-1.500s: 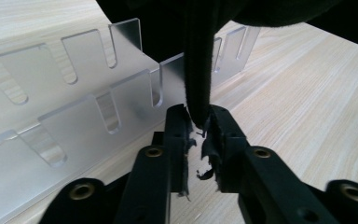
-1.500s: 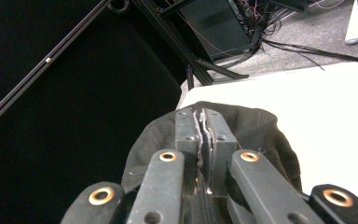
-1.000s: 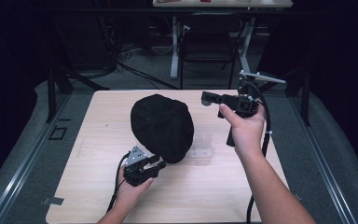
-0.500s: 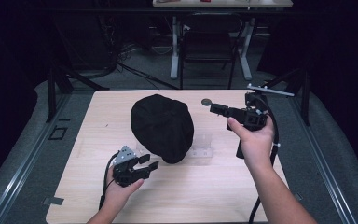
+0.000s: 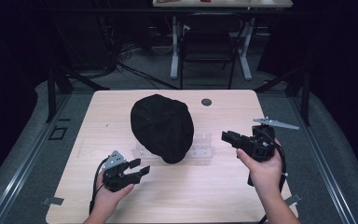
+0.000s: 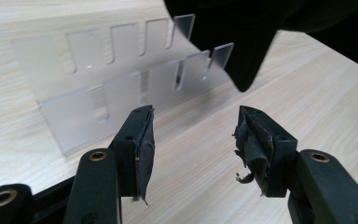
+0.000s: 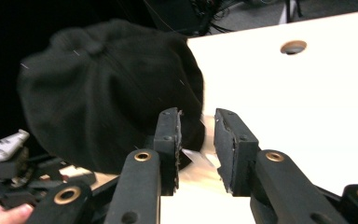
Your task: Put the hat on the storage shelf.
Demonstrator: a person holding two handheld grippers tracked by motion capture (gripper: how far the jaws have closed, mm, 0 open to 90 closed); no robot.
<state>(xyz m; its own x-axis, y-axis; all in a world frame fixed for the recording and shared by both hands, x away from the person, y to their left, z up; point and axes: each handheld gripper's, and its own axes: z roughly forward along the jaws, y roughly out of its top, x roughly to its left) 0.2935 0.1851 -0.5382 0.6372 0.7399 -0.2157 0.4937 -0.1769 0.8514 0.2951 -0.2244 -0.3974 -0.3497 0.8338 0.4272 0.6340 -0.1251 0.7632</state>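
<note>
Two grippers are in my hands, and neither holds anything: my left gripper [image 5: 137, 169] sits low over the near part of the table [image 5: 223, 196], jaws spread wide with bare wood between them in the left gripper view [image 6: 193, 140]; my right gripper [image 5: 228, 136] hangs a little above the right side, its jaws apart by a narrower gap and empty [image 7: 196, 140]; both point inward at the black cap [image 5: 162, 127], which I take as the thing in hand; it rests draped over a clear slotted acrylic stand [image 6: 121, 88] at the middle of the table, its brim [image 6: 249, 70] drooping past the stand's front edge; I judge the cap is seated there so it keeps its rounded shape, and my tools flank it from either side, apart from it, ready either to steady or to lift it; the left one aims at the brim tip and the stand's foot; a small round hole [image 5: 206, 101] in the tabletop lies beyond.
</note>
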